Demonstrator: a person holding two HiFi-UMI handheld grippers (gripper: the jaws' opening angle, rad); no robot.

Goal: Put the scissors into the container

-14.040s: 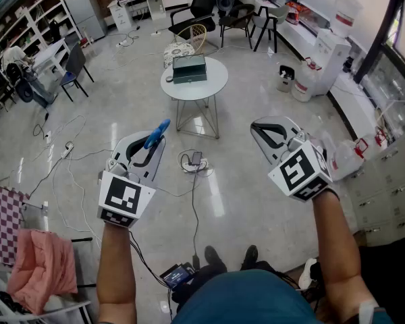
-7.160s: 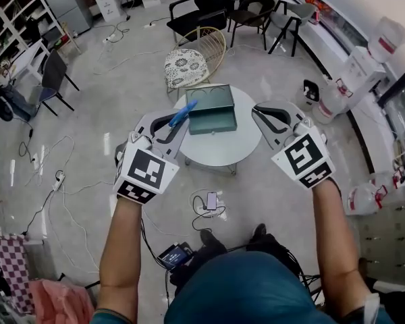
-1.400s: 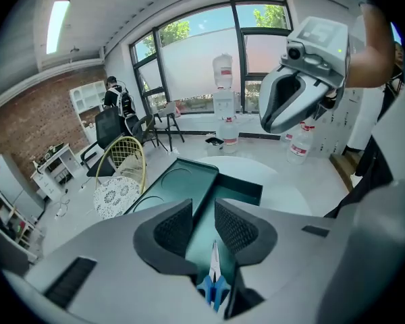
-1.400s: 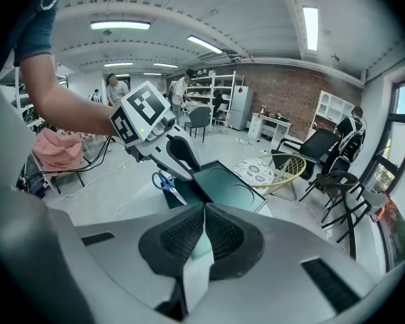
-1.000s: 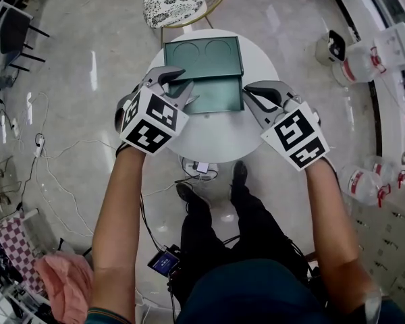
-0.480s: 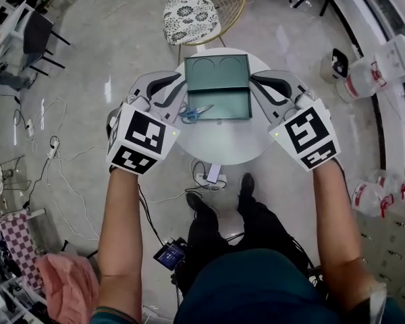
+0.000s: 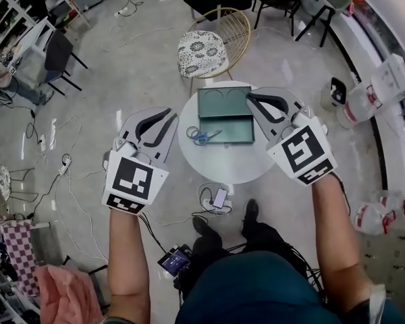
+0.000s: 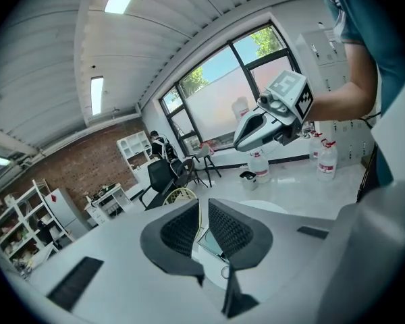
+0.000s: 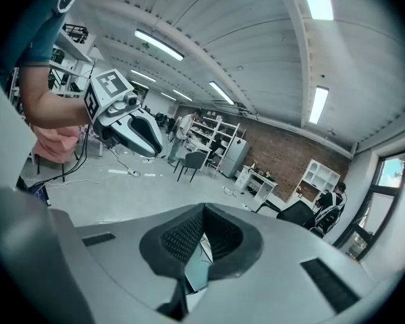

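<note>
Holds the left gripper [image 7: 160, 117] raised to the left of a round white table [image 7: 223, 167], with its jaws a slim gap apart and nothing between the pads. Holds the right gripper [image 7: 256, 100] raised at the table's right side, overlapping the right edge of the green container [image 7: 224, 103] in the head view, with its jaws pressed together at the tips on nothing. Shows the container lying open on the table's far half, lid flat on the far side, tray on the near side. Finds the scissors [image 7: 202, 136] lying flat at the tray's left edge, blue handles to the left, blades pointing right; cannot tell whether inside the tray or on the table beside it. Places a chair [image 7: 202, 47] with a patterned cushion just beyond the table's far side.
</note>
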